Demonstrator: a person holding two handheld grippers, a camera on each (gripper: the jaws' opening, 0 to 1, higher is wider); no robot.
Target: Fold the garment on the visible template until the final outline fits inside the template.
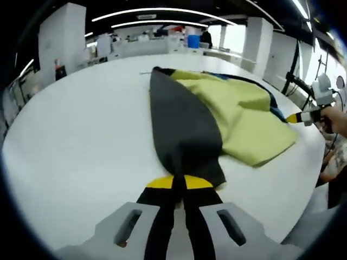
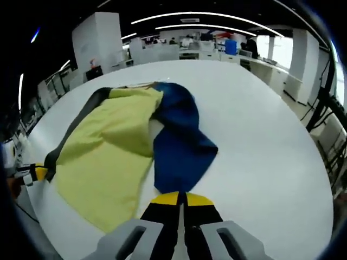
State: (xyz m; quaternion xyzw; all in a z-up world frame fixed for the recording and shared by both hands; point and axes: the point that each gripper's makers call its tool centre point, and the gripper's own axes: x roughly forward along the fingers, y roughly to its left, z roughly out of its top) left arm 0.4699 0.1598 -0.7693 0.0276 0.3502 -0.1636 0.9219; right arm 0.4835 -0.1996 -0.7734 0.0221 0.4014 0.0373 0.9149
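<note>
A garment lies on the white table (image 1: pixel 81 135), with a dark grey panel (image 1: pixel 181 122), a yellow-green panel (image 1: pixel 244 119) and a blue panel (image 2: pixel 179 141). In the left gripper view my left gripper (image 1: pixel 179 181) is shut on the near corner of the dark grey panel. My right gripper (image 1: pixel 299 117) comes in from the right at the garment's far edge, held by a hand (image 1: pixel 336 120). In the right gripper view my right gripper (image 2: pixel 181 197) is shut on the near edge of the blue panel. The left gripper (image 2: pixel 37 173) sits at the dark grey corner on the left.
The table's right edge (image 2: pixel 320 179) drops off near black stands (image 2: pixel 325 103). Beyond the table's far edge are white pillars (image 1: pixel 62 38), desks and a blue bin (image 1: pixel 193 40). A person (image 1: pixel 206 37) stands far at the back.
</note>
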